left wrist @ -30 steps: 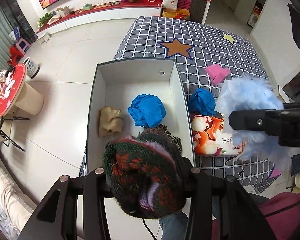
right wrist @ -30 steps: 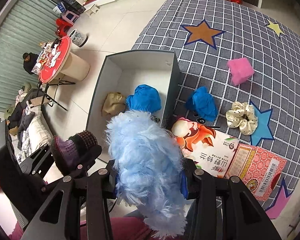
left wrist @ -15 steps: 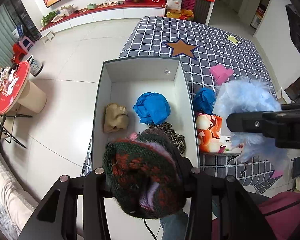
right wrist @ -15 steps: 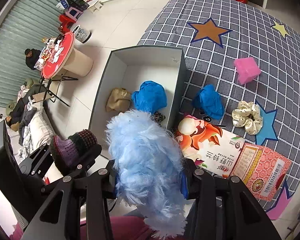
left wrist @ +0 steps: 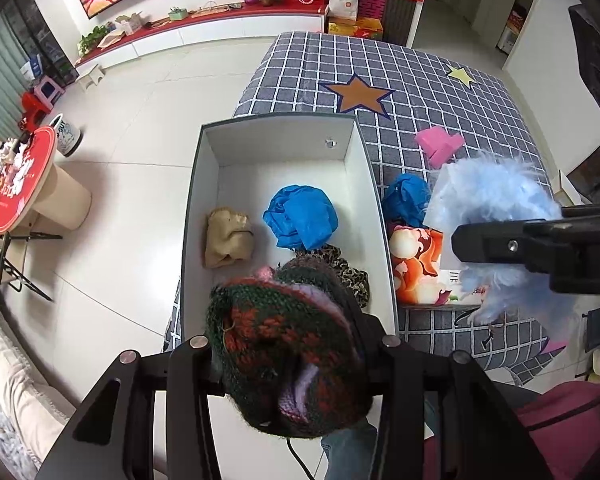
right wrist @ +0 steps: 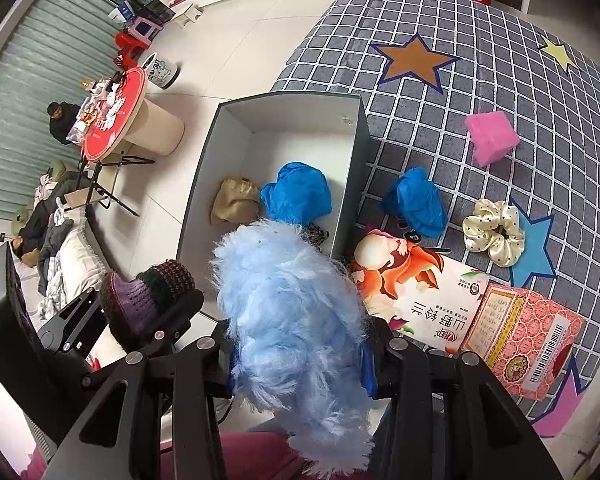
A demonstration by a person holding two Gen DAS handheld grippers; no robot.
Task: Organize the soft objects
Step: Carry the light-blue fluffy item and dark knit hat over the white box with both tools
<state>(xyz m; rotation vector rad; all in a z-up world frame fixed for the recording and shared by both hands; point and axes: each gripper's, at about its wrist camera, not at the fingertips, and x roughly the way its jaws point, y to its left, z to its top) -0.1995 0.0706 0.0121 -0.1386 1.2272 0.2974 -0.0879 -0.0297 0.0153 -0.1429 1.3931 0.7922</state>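
Left tongs clenched on a bundled knitted item in green, red and lilac yarn, held above the near end of the open grey box. Right tongs clenched on a fluffy light-blue item, held over the box's near right corner. Inside the box: a leopard-print piece nearest, then a crumpled blue cloth with a tan cloth to its left. The box rests on a grey checked, star-patterned mat. On the mat, right of the box: a printed packet and a pink carton nearest; beyond them a second blue cloth and a cream polka-dot scrunchie; farthest, a pink foam block.
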